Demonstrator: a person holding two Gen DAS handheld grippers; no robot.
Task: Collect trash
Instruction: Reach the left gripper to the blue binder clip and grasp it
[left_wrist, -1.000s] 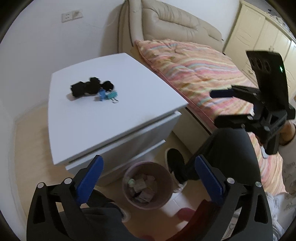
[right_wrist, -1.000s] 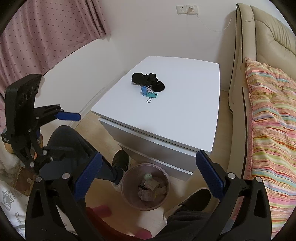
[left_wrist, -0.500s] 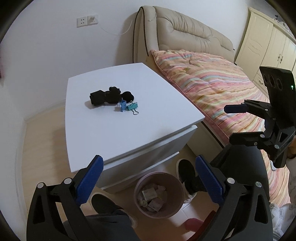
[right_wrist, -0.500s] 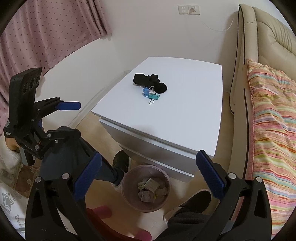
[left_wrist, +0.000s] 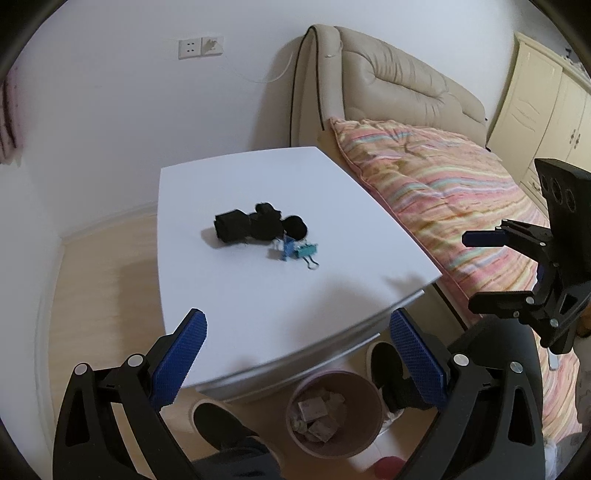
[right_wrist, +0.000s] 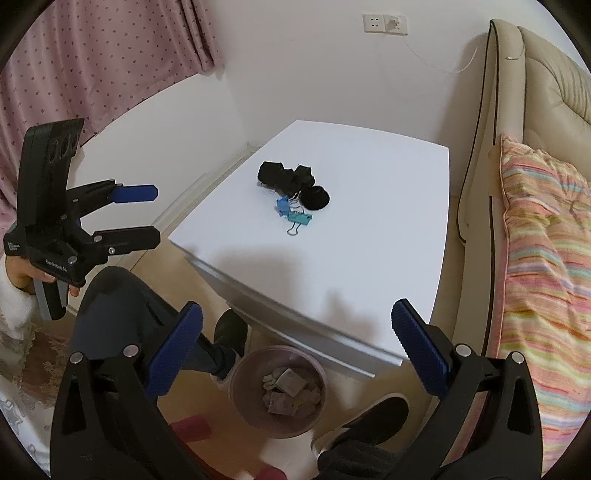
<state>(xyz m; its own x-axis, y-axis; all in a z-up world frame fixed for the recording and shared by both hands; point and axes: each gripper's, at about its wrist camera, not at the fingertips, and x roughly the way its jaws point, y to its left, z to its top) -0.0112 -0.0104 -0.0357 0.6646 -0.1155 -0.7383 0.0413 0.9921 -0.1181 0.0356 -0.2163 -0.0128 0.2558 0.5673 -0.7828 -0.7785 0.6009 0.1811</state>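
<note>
A white cabinet top (left_wrist: 258, 288) (right_wrist: 369, 240) carries a cluster of black items (left_wrist: 258, 223) (right_wrist: 291, 181) with blue and teal binder clips (left_wrist: 295, 251) (right_wrist: 293, 214) beside them. A pink waste bin (left_wrist: 364, 391) (right_wrist: 243, 398) holding crumpled paper stands on the floor at the cabinet's front. My left gripper (left_wrist: 297, 354) (right_wrist: 140, 214) is open and empty, above the cabinet's front edge. My right gripper (right_wrist: 295, 347) (left_wrist: 491, 273) is open and empty, above the bin and the cabinet's front corner.
A bed with a striped quilt (left_wrist: 461, 184) (right_wrist: 546, 240) and beige headboard (left_wrist: 406, 92) lies right of the cabinet. Pink curtain (right_wrist: 92, 62) hangs at left. The person's legs and black shoes (left_wrist: 218, 421) (right_wrist: 229, 332) flank the bin. Cream wardrobe (left_wrist: 543, 110) at far right.
Both grippers have risen and moved toward the cabinet, so its top looms larger and the bin sits lower in view. Both stay open and empty.
</note>
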